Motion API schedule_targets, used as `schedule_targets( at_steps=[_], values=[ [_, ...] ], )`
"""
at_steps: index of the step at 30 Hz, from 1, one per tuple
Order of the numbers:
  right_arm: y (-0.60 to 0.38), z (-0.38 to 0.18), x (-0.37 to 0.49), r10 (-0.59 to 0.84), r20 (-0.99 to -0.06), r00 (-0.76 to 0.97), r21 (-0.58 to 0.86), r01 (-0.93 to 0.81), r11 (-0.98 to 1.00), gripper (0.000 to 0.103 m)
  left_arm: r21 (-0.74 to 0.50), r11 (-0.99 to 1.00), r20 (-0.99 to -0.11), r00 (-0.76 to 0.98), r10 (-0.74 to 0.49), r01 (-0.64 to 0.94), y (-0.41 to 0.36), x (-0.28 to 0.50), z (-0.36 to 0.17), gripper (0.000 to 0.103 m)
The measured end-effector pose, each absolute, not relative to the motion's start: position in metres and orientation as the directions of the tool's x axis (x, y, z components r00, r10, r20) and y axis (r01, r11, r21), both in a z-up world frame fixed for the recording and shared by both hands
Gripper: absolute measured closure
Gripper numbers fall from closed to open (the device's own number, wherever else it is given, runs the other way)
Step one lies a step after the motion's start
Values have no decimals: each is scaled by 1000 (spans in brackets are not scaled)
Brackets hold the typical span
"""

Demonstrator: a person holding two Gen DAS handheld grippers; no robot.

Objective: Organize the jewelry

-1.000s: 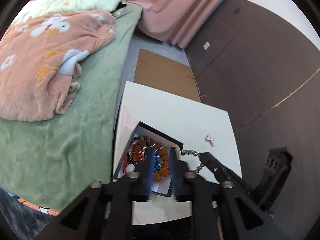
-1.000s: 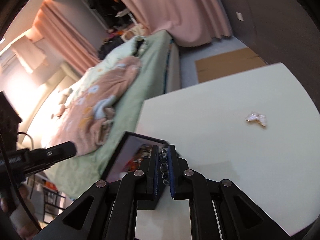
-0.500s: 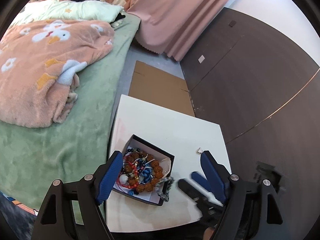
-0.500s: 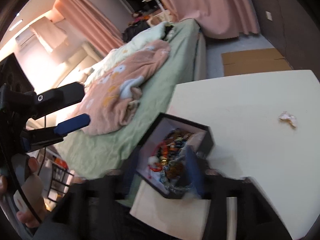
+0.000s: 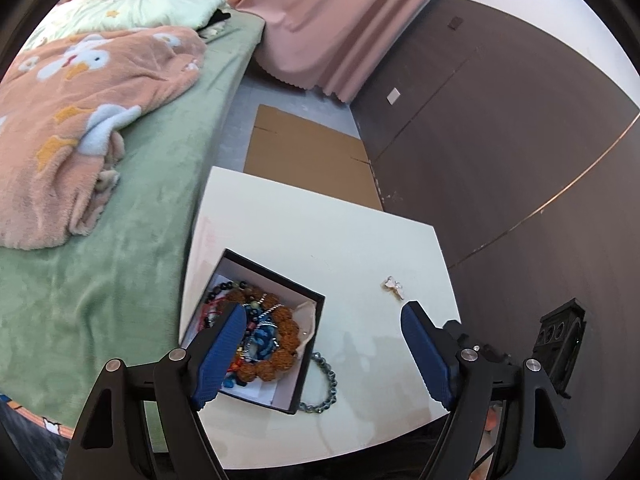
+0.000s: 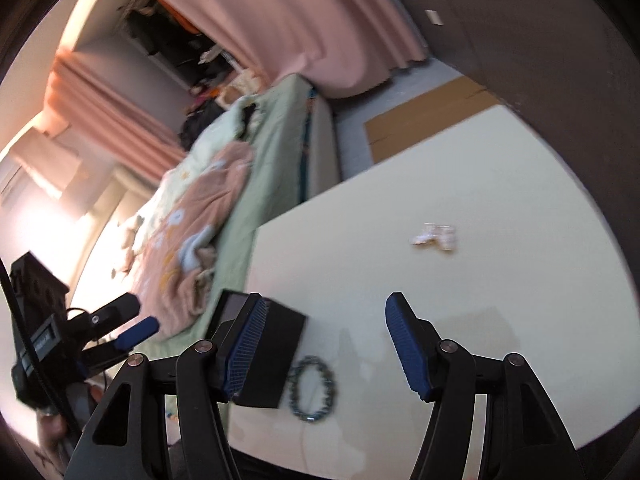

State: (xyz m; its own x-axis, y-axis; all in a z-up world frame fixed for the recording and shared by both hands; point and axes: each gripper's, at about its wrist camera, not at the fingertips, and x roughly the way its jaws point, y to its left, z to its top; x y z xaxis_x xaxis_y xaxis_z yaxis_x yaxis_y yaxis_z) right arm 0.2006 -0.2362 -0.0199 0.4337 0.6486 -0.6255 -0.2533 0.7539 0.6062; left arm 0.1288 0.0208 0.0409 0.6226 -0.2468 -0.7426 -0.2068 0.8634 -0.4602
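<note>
Both pairs of fingers parted wide since a second ago, when each pair stood nearly shut, the right on a grey bead bracelet (image 6: 312, 388) at the box wall; nothing between either pair now, pads bare. Bracelet dropped onto the cream bench (image 5: 320, 240), lying flat just outside the box's near-right wall, touching or nearly touching it.

Left gripper (image 5: 322, 324) spread open above the bench, left pad overlapping the box contents in the left wrist view, right pad over bare bench at about 3 o'clock from the box. Right gripper (image 6: 322, 320) likewise open, left pad in front of the box wall, right pad over bare bench; view somewhat blurred.

One black box (image 5: 276, 276), lid off, pale lining, near the bench's left edge beside the bed. Inside, a tangled heap: one large brown bead bracelet (image 5: 286, 320), one dark bead strand (image 5: 220, 289) at 11 o'clock of the heap, red beads (image 5: 208, 310) at 9 o'clock, blue stones (image 5: 262, 338) in the middle; exact count of pieces not readable.

One small pale trinket (image 5: 394, 285) alone on the bench, at 2 o'clock from the box, well apart from it.

One green bed (image 5: 132, 216) with one peach blanket (image 5: 72, 112); one flat cardboard sheet (image 5: 304, 156) on the floor at 12 o'clock beyond the bench.
</note>
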Motion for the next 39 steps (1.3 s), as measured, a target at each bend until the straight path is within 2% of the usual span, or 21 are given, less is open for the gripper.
schedule_targets(
  at_steps=[7, 13, 17, 22, 25, 30, 37, 39],
  values=[
    [-268, -23, 203, 632, -628, 454, 620, -199, 759, 40, -449, 874, -755, 602, -260, -186, 3, 137, 34, 23],
    [-262, -35, 209, 603, -690, 400, 584, -186, 791, 40, -447, 877, -754, 602, -261, -179, -3, 140, 35, 23],
    [-243, -38, 205, 604, -707, 368, 559, -232, 796, 40, -440, 879, -753, 608, -250, -184, 0, 137, 38, 23],
    [-197, -51, 199, 551, -784, 286, 463, -322, 826, 40, -439, 874, -755, 614, -232, -210, 16, 132, 37, 23],
    [-165, -58, 195, 506, -825, 253, 396, -381, 836, 47, -449, 862, -755, 616, -226, -233, 28, 129, 35, 23],
    [-133, -73, 191, 436, -872, 223, 318, -421, 849, 65, -459, 852, -750, 624, -221, -250, 43, 123, 36, 23],
    [-108, -82, 188, 342, -911, 230, 207, -462, 862, 69, -472, 841, -740, 637, -215, -266, 60, 115, 39, 23],
    [-103, -82, 182, 303, -917, 258, 145, -492, 858, 73, -476, 836, -738, 641, -210, -274, 65, 112, 39, 23]
  ],
)
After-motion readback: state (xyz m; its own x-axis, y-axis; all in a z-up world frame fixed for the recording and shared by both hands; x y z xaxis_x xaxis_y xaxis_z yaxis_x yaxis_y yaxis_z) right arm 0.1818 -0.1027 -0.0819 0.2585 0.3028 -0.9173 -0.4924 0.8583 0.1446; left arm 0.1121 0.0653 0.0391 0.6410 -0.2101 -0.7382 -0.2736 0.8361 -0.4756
